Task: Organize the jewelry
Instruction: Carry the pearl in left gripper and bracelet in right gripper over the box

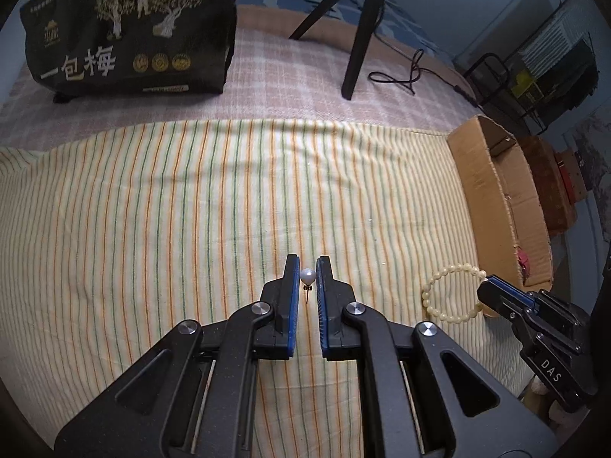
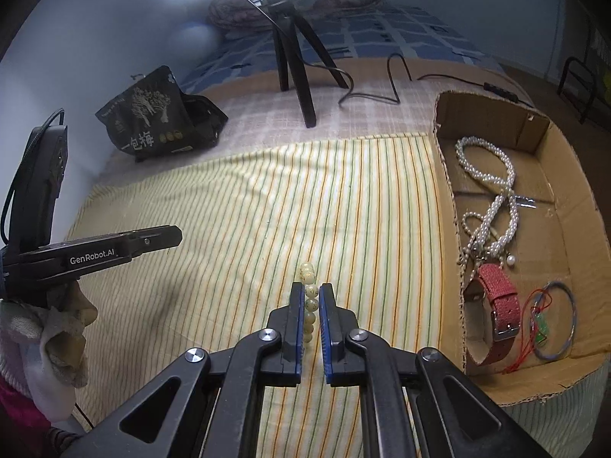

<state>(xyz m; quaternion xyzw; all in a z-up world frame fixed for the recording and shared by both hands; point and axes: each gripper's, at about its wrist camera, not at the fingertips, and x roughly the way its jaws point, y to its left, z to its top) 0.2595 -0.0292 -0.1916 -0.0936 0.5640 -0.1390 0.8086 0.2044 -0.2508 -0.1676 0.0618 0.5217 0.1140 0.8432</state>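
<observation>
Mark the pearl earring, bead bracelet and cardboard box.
pearl earring (image 1: 307, 277): left wrist view, on the pearl.
bead bracelet (image 2: 311, 304): right wrist view, bead between the jaws.
cardboard box (image 2: 446, 194): right wrist view, left wall.

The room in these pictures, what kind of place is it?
Probably a bedroom: the work happens on a bed, with a striped sheet over a checked blanket and blue bedding behind. A cardboard box and a tripod stand on it.

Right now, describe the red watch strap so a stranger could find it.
Find the cardboard box at the striped cloth's right edge. Inside, nearest the camera, below the tangled pearl necklace, lies the red watch strap: the only woven fabric band, with a metal buckle.
</observation>
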